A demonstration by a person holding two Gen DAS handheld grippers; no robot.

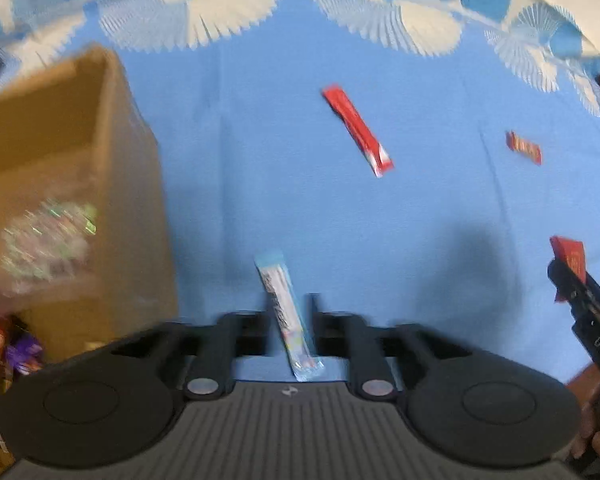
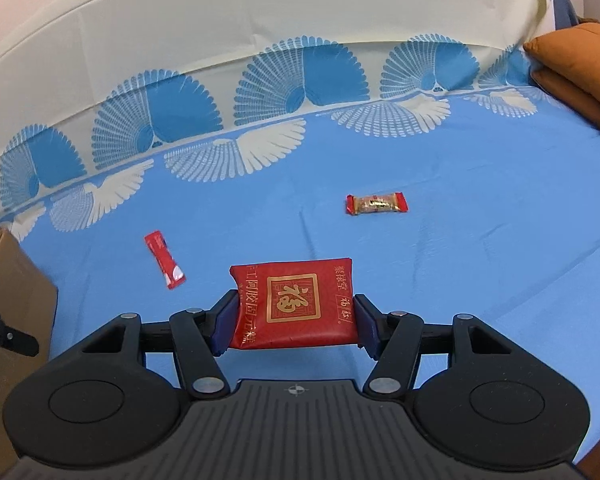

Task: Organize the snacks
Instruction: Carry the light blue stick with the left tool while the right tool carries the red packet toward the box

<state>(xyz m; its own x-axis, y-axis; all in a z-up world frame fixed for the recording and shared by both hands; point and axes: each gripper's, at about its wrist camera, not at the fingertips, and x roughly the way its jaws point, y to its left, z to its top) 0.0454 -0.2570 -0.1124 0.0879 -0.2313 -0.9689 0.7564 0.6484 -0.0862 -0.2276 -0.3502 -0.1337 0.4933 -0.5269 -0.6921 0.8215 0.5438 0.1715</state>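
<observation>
In the left wrist view my left gripper (image 1: 289, 320) points down at the blue sheet, jaws open. A pale blue and white stick packet (image 1: 286, 312) stands between the fingers with a gap on each side; I cannot tell whether it rests on the sheet. My right gripper (image 2: 292, 320) is shut on a flat red packet (image 2: 292, 306) with a gold emblem, held above the sheet. It also shows at the left view's right edge (image 1: 568, 280), with the red packet (image 1: 569, 255) in its tip. A red stick (image 2: 165, 260) and a red-ended candy (image 2: 377, 204) lie loose.
An open cardboard box (image 1: 80, 140) stands at the left, holding a clear wrapped snack (image 1: 44, 240) and purple packets (image 1: 24, 356). The blue sheet (image 2: 480, 280) with a white fan border covers the bed. An orange-brown cushion (image 2: 580, 64) lies at the far right.
</observation>
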